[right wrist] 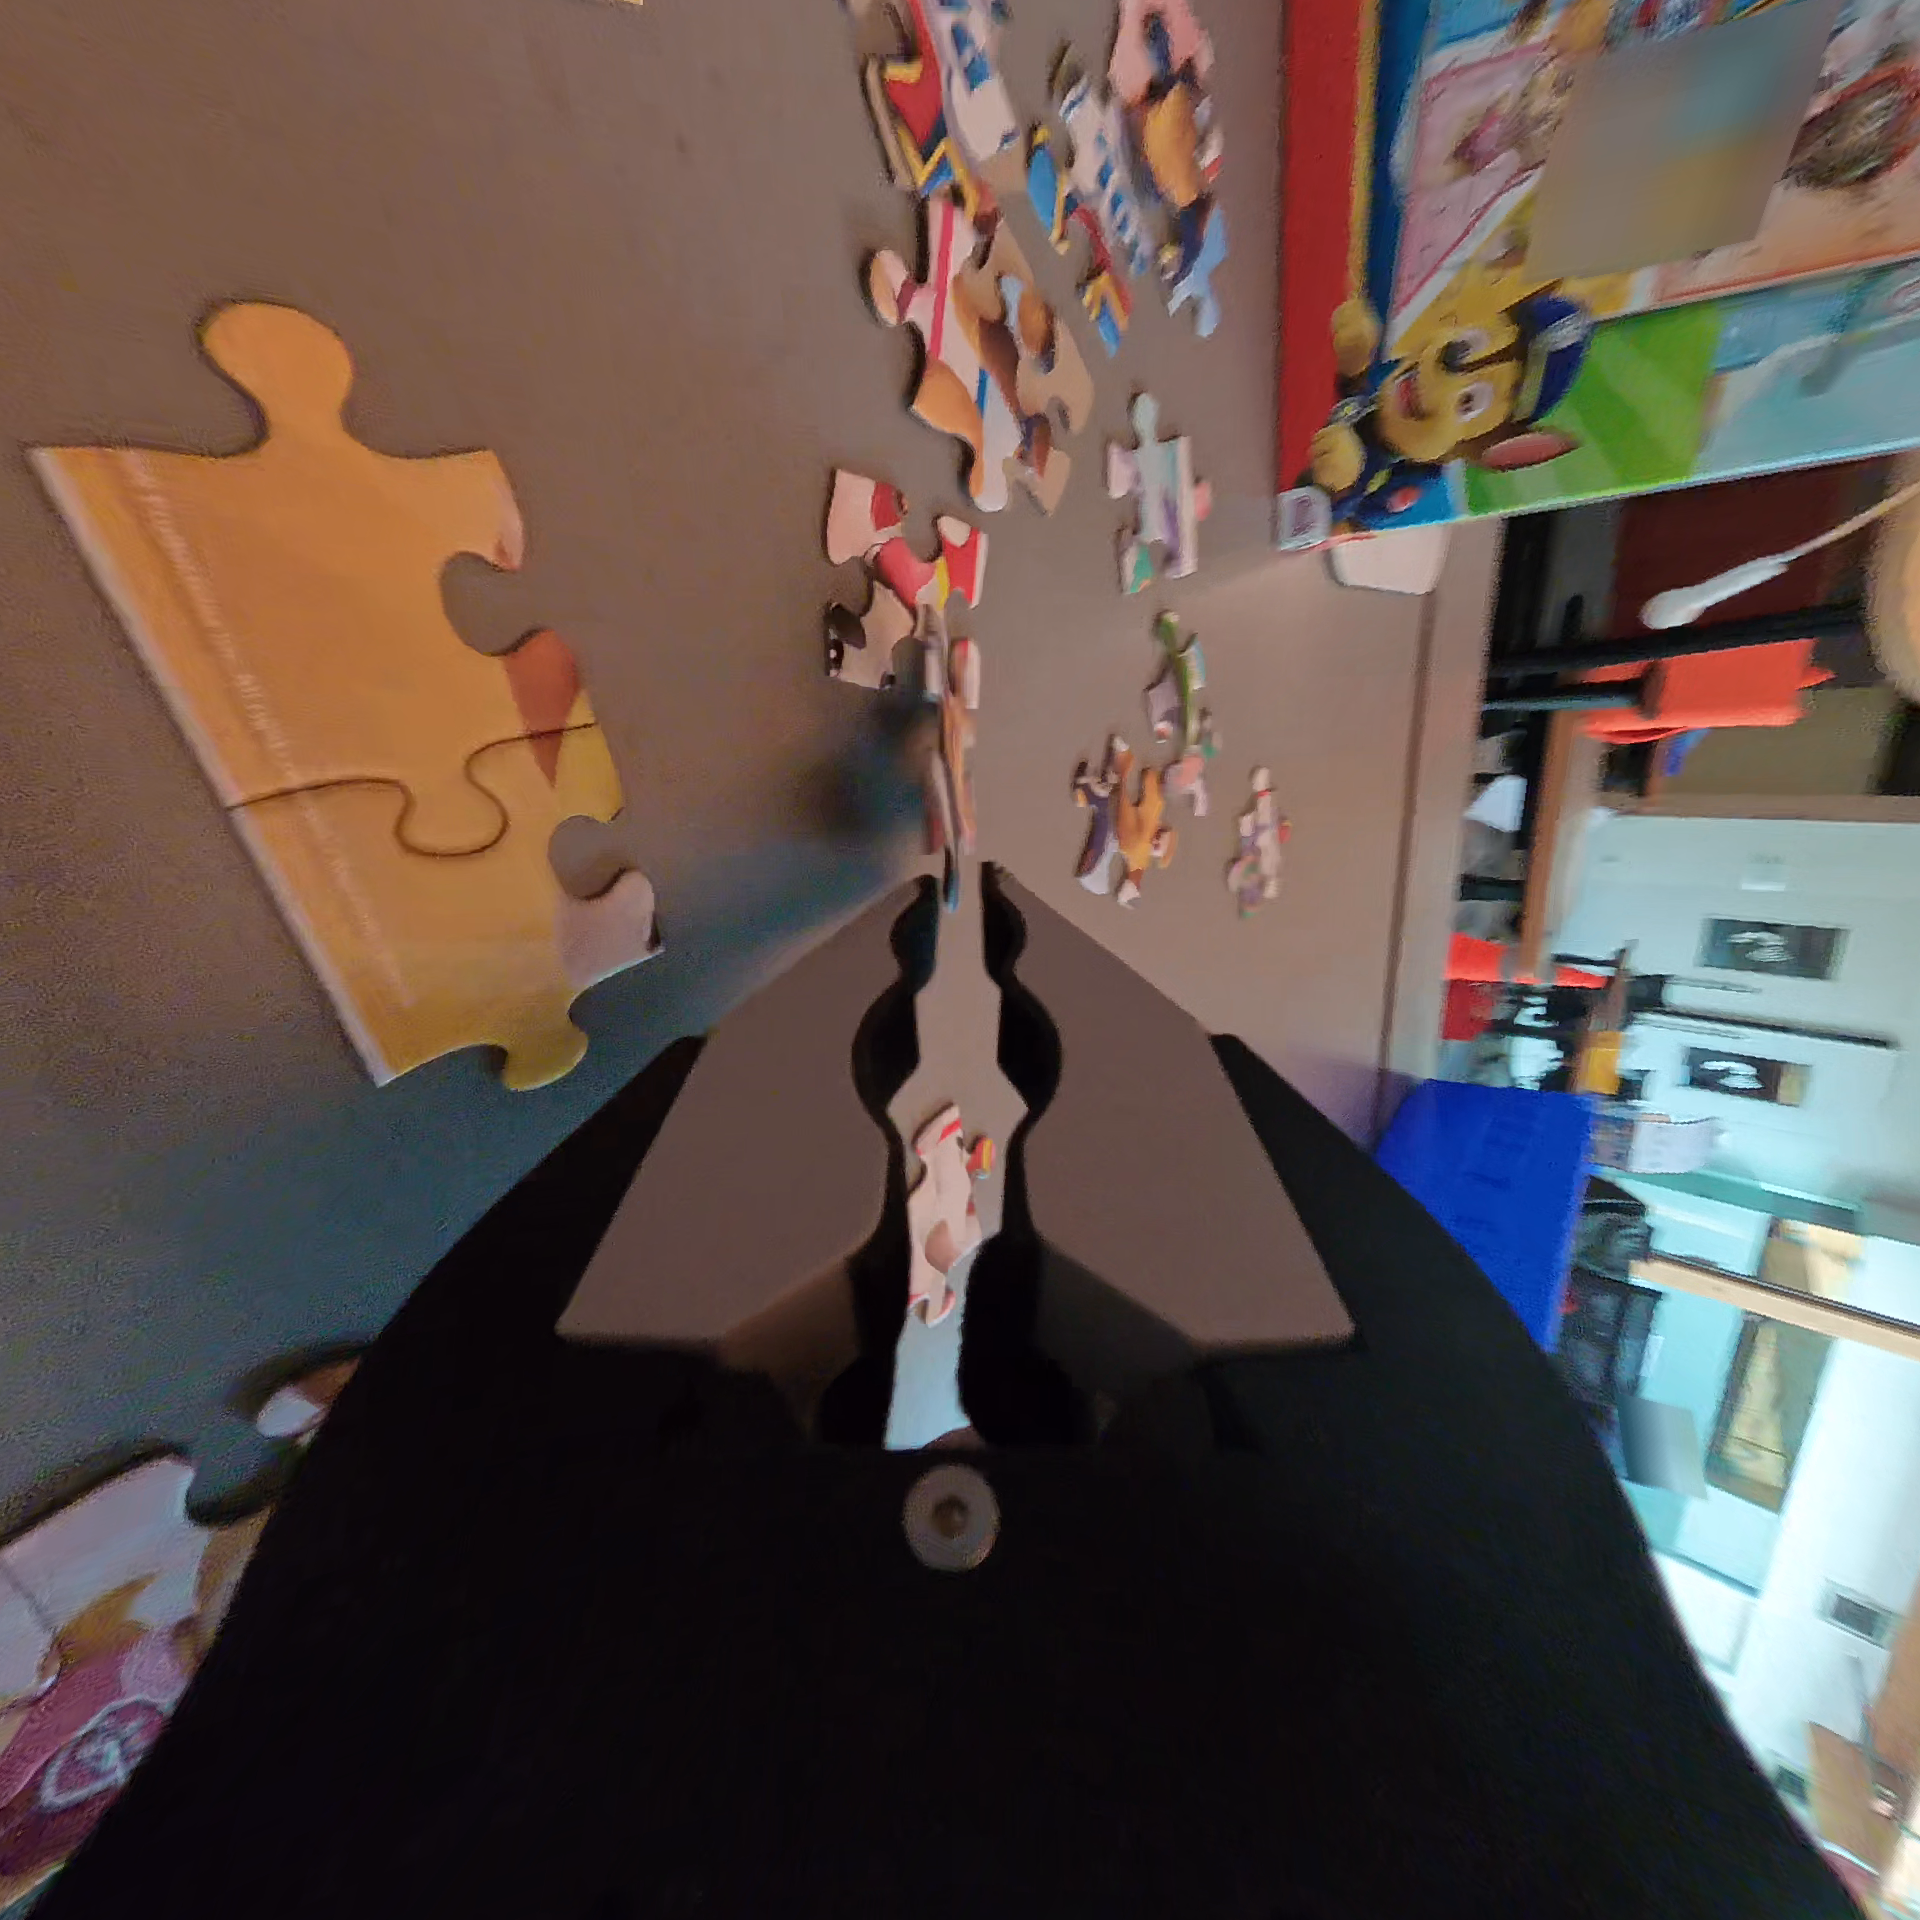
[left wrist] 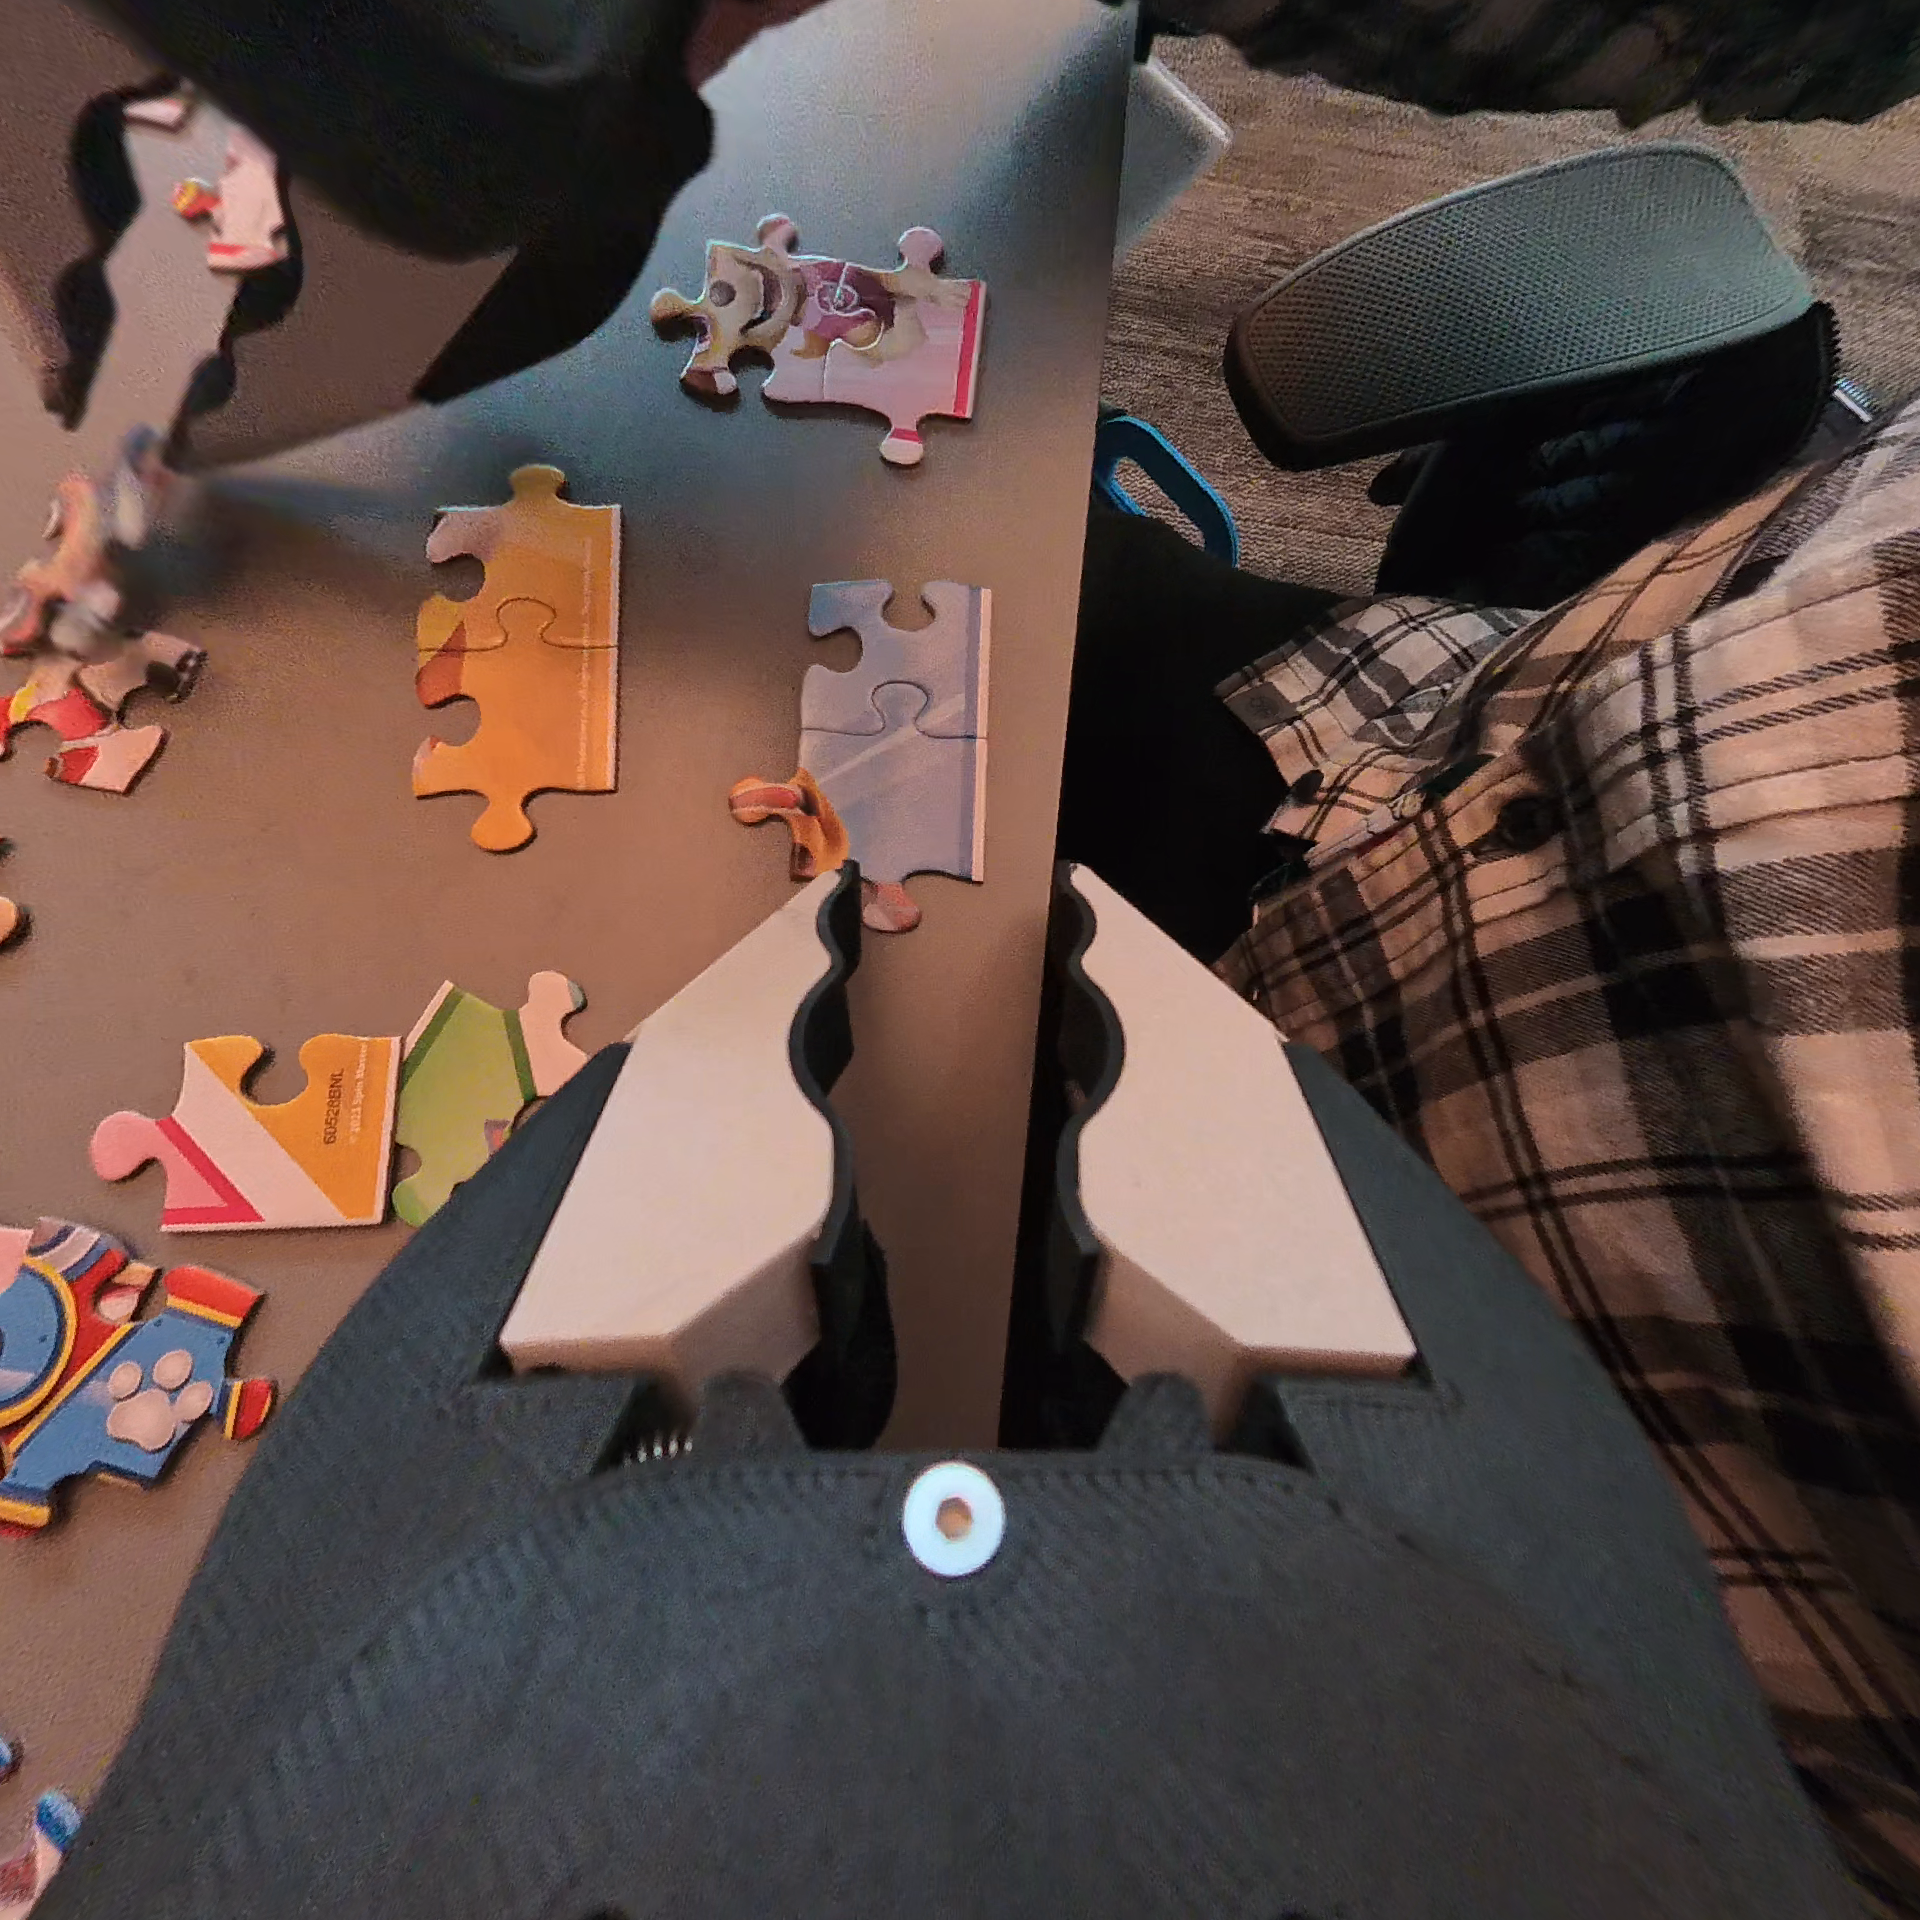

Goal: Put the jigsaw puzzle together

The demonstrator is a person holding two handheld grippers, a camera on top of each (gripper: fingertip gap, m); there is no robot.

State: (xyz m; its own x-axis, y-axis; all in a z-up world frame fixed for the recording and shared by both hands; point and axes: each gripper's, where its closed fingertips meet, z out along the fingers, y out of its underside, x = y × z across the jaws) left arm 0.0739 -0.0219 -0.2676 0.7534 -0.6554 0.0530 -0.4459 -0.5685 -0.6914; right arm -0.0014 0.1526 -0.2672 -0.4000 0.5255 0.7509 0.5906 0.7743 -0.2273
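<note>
Jigsaw pieces lie scattered on a grey table (left wrist: 312, 914). A joined orange pair (left wrist: 520, 655) lies mid-table and also shows in the right wrist view (right wrist: 353, 707). A joined blue pair (left wrist: 904, 727) and a pink pup cluster (left wrist: 831, 322) lie by the table's edge. My left gripper (left wrist: 961, 894) is open and empty, hovering over that edge just short of the blue pair. My right gripper (right wrist: 961, 883) is shut on a puzzle piece (right wrist: 951, 748), held edge-on and blurred above the table. The right gripper also shows in the left wrist view (left wrist: 156, 457).
The puzzle box (right wrist: 1558, 312) lies at the table's far side beyond several loose pieces (right wrist: 987, 343). An orange-pink corner piece (left wrist: 260, 1132), a green piece (left wrist: 468, 1091) and a blue paw-print cluster (left wrist: 104, 1371) lie to the left. A person in a plaid shirt (left wrist: 1610, 1039) and a chair (left wrist: 1527, 301) are beside the edge. Tip to tip, the grippers are about 20 cm apart.
</note>
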